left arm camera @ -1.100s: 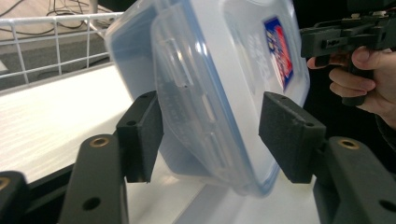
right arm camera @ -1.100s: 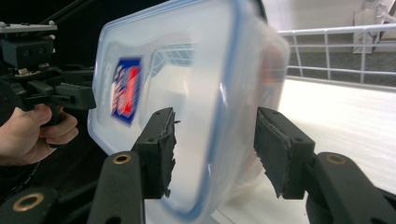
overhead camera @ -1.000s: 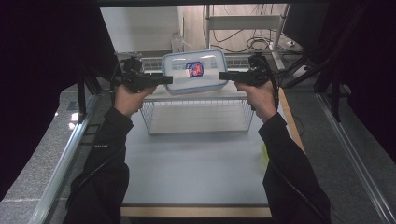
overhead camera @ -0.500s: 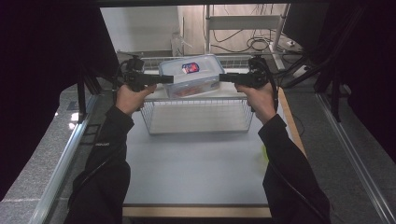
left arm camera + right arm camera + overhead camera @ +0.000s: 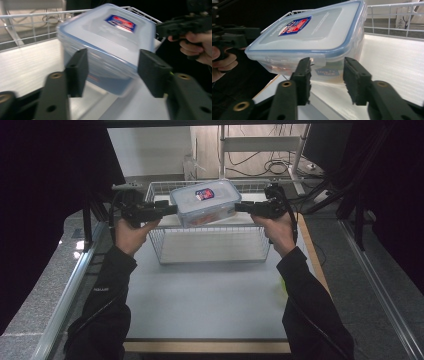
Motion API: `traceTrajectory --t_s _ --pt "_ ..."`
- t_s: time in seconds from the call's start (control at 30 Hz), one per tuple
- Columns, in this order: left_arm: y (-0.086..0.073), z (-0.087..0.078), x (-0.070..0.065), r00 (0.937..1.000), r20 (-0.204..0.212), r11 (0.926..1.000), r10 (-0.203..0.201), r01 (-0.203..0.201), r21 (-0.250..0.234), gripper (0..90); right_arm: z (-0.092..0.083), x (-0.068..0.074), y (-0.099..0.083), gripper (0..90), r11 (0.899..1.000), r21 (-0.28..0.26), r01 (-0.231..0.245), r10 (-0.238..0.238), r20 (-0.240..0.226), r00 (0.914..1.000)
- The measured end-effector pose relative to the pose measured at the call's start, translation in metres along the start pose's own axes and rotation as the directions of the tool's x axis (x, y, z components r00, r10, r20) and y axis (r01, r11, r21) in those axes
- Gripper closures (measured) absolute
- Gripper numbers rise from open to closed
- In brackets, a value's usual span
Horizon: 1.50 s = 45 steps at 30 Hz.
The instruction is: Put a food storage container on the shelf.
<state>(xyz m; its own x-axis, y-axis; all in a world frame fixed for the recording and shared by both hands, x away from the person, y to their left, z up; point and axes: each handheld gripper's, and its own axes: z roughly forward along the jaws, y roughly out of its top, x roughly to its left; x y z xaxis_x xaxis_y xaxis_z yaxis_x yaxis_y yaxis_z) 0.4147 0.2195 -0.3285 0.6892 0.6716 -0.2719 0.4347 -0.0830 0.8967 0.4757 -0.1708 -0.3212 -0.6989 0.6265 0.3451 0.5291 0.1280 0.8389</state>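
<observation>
Over the wire basket (image 5: pixel 215 251), both hands' half-spread closing fingers flank the container (image 5: pixel 206 202) ends, unpinched.

The left gripper's (image 5: pixel 112 72) jaws, just closing, flank a lidded box (image 5: pixel 107 45) in a wire basket (image 5: pixel 30 27); the right gripper (image 5: pixel 185 25) stands beyond.

A pale grey worktop (image 5: pixel 210 305) with a light wooden strip along its near edge is seen. A white wire basket (image 5: pixel 212 252) is set directly on it toward the far edge, roughly midway between the left and right edges. The near half is left bare.
</observation>
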Motion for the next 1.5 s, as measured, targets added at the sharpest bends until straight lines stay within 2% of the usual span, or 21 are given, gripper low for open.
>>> traceTrajectory --t_s 0.2,0.27,0.33,0.4,0.63,0.73,0.8,1.13,1.23,1.33,1.5 --pt "-0.019 0.003 -0.023 0.9963 0.014 0.9954 0.084 -0.085 0.044 74.6 -0.001 0.003 -0.007 73.7 1.0 0.01 0.024 -0.024 0.006 0.9997" --pt "-0.023 0.007 -0.026 0.9952 0.016 0.9937 0.097 -0.098 0.055 79.7 -0.001 0.004 -0.009 77.8 0.999 0.018 0.035 -0.035 0.009 0.9994" --pt "-0.025 0.014 -0.028 0.9936 -0.008 0.9909 0.113 -0.112 0.075 82.8 0.001 0.005 -0.012 80.7 0.999 0.023 0.043 -0.043 0.008 0.9991" --pt "-0.025 0.02 -0.027 0.9933 -0.012 0.9901 0.115 -0.114 0.082 86.1 0.002 0.006 -0.014 82.3 0.999 0.03 0.045 -0.045 0.009 0.9989" --pt "-0.019 0.034 -0.015 0.9929 -0.065 0.9892 0.1 -0.092 0.114 86.7 0.011 0.008 -0.019 85.4 0.997 0.046 0.06 -0.061 0.01 0.9981" --pt "-0.017 0.039 -0.008 0.9939 -0.076 0.9889 0.08 -0.07 0.131 86.6 0.015 0.01 -0.019 86.7 0.996 0.049 0.072 -0.073 0.015 0.9973" --pt "-0.017 0.041 -0.004 0.994 -0.088 0.9893 0.066 -0.054 0.136 86.6 0.017 0.012 -0.02 87.7 0.996 0.05 0.08 -0.081 0.026 0.9963" --pt "-0.011 0.051 0.003 0.99 -0.131 0.9888 0.053 -0.034 0.145 86.9 0.024 0.013 -0.019 88.7 0.996 0.029 0.089 -0.09 0.071 0.9933" --pt "-0.011 0.053 0.003 0.9901 -0.129 0.989 0.056 -0.038 0.143 87.1 0.025 0.01 -0.019 89.6 0.996 0.022 0.087 -0.089 0.092 0.9918" --pt "-0.011 0.054 0.001 0.9894 -0.13 0.9887 0.065 -0.046 0.143 86.8 0.024 0.008 -0.019 89.8 0.996 0.016 0.088 -0.089 0.091 0.9918" --pt "-0.014 0.052 -0.002 0.9915 -0.114 0.9909 0.064 -0.049 0.125 82.0 0.021 0.009 -0.02 89.4 0.995 0.017 0.095 -0.096 0.101 0.9902"
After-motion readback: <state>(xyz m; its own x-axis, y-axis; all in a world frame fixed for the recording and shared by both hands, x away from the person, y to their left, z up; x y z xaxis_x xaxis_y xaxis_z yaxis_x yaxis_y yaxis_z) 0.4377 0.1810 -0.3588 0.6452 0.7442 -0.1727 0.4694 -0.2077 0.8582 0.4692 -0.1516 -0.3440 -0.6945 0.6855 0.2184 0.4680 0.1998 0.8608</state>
